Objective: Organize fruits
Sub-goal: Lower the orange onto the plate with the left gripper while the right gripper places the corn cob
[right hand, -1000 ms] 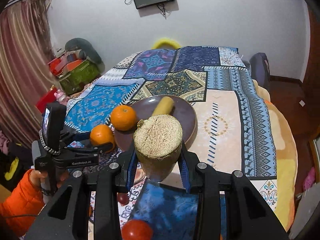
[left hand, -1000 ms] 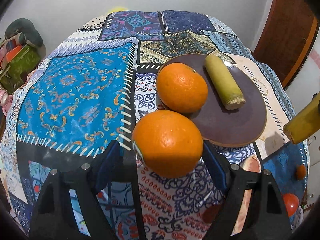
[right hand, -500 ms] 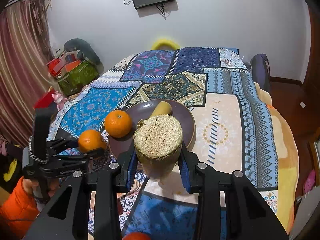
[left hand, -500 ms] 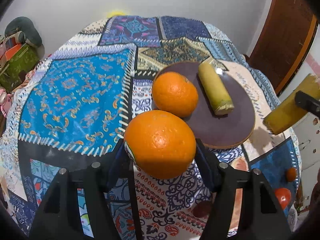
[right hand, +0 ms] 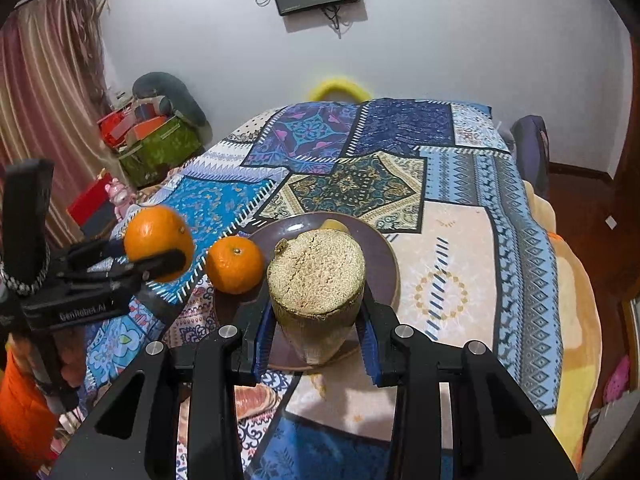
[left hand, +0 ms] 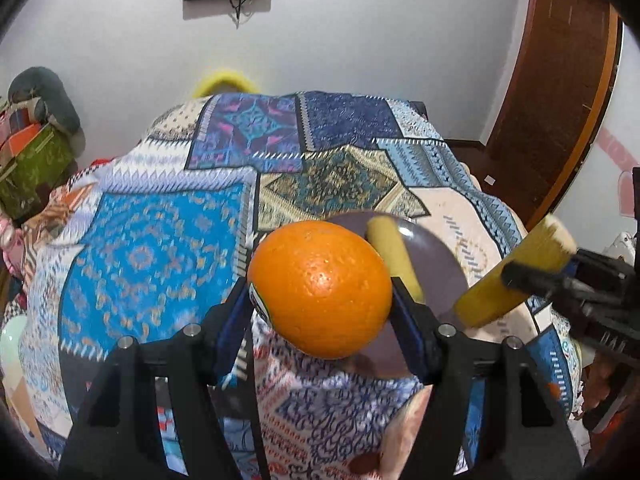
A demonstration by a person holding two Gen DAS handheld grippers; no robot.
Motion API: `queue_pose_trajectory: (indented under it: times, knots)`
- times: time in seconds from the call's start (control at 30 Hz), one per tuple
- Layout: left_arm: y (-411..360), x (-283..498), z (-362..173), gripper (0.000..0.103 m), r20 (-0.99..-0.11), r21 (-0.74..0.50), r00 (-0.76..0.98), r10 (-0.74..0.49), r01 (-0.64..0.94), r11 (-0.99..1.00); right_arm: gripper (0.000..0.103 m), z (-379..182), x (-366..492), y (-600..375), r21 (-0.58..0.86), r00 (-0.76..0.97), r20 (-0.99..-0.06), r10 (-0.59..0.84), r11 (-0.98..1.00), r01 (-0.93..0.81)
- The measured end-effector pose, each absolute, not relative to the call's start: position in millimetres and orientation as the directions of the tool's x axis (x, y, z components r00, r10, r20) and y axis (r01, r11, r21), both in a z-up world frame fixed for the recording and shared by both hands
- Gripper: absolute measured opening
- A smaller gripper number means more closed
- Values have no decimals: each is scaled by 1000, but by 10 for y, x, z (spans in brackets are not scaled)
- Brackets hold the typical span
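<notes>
My left gripper (left hand: 320,300) is shut on an orange (left hand: 320,288) and holds it up above the table, left of the brown plate (left hand: 444,268); it also shows in the right wrist view (right hand: 158,258). My right gripper (right hand: 316,328) is shut on a yellow-green sugarcane piece (right hand: 316,284), held over the plate's (right hand: 384,264) near part. A second orange (right hand: 234,264) sits at the plate's left edge. Another sugarcane piece (left hand: 394,256) lies on the plate, mostly hidden in the right wrist view.
The table has a patchwork cloth (right hand: 460,208). Green and red boxes (right hand: 156,148) stand on the floor at left. A wooden door (left hand: 560,92) is at right. A small red fruit (left hand: 366,460) lies at the near table edge.
My left gripper has lifted the orange higher and tilted up, so more wall shows. My right gripper with the sugarcane has moved forward over the plate.
</notes>
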State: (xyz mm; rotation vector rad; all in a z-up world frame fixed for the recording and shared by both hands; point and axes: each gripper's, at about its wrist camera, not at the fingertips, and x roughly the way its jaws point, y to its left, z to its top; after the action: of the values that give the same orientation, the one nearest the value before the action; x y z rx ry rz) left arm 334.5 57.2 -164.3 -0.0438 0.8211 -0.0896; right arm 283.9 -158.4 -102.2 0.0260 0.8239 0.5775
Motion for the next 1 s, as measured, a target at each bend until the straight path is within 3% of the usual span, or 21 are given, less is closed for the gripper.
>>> queue_pose_trajectory:
  times: [0.3, 0.57, 1.0]
  knots:
    - [427, 3758, -1760, 66, -749, -67, 653, -111, 92, 993, 34, -1198, 3037, -1435, 223, 496, -719, 487, 837, -499]
    - [284, 4122, -1948, 66, -771, 8, 635, -60, 104, 995, 34, -1355, 3253, -1410, 215, 479, -742, 468, 844, -491]
    - [312, 4498, -2318, 67, -844, -41, 529, -86, 95, 995, 35, -1388, 3491, -1373, 232, 495, -720, 487, 840, -490]
